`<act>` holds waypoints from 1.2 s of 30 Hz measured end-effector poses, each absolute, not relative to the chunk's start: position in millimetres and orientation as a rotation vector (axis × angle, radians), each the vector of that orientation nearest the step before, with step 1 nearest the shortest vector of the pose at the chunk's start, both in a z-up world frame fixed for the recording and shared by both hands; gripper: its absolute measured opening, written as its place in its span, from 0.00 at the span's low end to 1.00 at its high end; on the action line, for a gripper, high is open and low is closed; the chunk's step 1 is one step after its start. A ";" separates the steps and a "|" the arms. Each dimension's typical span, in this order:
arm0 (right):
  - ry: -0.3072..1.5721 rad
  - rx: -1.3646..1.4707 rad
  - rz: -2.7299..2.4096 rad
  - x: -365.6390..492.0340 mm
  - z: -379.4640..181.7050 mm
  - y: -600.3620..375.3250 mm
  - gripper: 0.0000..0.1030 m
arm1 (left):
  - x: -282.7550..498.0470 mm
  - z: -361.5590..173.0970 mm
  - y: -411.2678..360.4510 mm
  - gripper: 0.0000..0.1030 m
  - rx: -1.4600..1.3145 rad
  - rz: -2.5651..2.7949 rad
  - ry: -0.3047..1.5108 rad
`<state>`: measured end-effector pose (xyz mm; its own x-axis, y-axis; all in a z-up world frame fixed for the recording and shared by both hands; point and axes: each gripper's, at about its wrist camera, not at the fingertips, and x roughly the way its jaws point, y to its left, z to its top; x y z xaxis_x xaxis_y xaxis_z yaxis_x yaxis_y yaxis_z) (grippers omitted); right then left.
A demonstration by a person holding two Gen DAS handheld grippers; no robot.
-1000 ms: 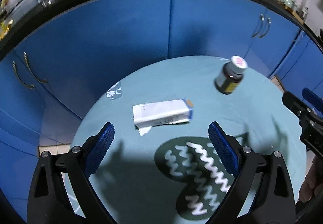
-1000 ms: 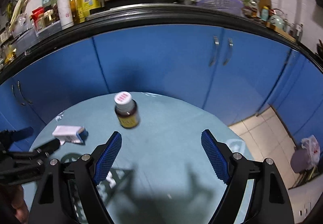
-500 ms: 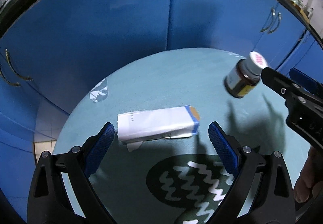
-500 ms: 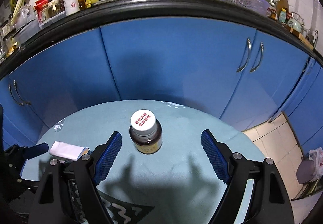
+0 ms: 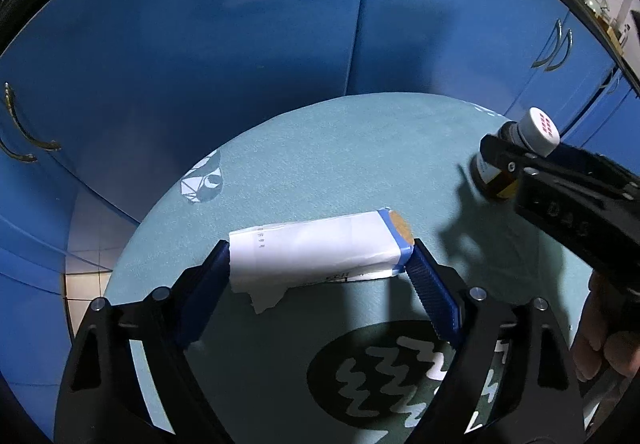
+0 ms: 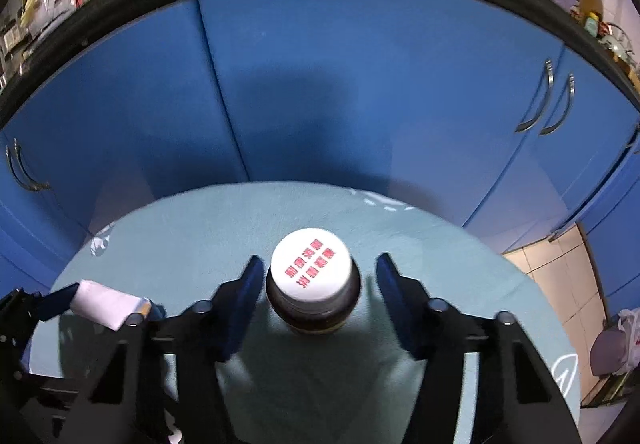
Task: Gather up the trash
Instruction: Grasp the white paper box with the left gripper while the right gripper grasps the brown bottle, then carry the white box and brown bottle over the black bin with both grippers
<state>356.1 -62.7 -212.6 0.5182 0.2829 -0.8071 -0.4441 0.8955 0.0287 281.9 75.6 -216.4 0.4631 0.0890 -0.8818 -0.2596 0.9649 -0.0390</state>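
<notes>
A round desk (image 5: 360,148) covered in matte teal cloth, printed with a dark oval patch crossed by white zigzags (image 5: 384,376), stands before glossy blue cabinet doors (image 5: 200,44) with curved metal handles.

The crumpled white paper carton (image 5: 316,252), a flattened oblong with a blue band and a tan round end, lies on its side on the cloth. The left gripper (image 5: 318,276), black plastic with ribbed blue pads, straddles it lengthwise: its jaws have just been closing and the pads sit at the carton's two ends, touching or all but touching, though a firm clamp cannot be told.

To the carton's right stands the small brown glass bottle (image 6: 314,304), upright, cylindrical, with a smooth white cap printed with red characters and a yellowish label near its base. The right gripper (image 6: 316,284) brackets it just below the cap. Its jaws have just been closing with the bottle between them; the pad on the picture's left side sits against the bottle, while a narrow gap shows at the other pad, so it is not yet clamped. In the left wrist view a hand (image 5: 600,344) shows at the right edge.
</notes>
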 end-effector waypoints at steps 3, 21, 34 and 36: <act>0.923 -0.198 0.443 353.7 -214.2 -61.7 0.42 | 281.0 -215.4 77.3 0.83 -0.184 0.211 1.063; 0.898 -0.215 0.330 272.1 -176.1 -129.3 0.42 | 242.8 -176.1 31.9 0.82 -0.135 0.099 1.022; 0.796 -0.133 0.157 176.0 -99.0 -225.6 0.42 | 187.5 -104.2 -40.0 0.82 -0.046 -0.040 0.893; 0.779 -0.124 0.141 163.7 -89.0 -237.0 0.42 | 176.0 -93.4 -56.4 0.82 -0.023 -0.069 0.877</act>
<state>163.7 -237.0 -89.0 0.7031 0.0810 -0.7065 -0.1726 0.9832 -0.0590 176.0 -56.4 -93.4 0.6372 -0.0696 -0.7676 0.0506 0.9975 -0.0484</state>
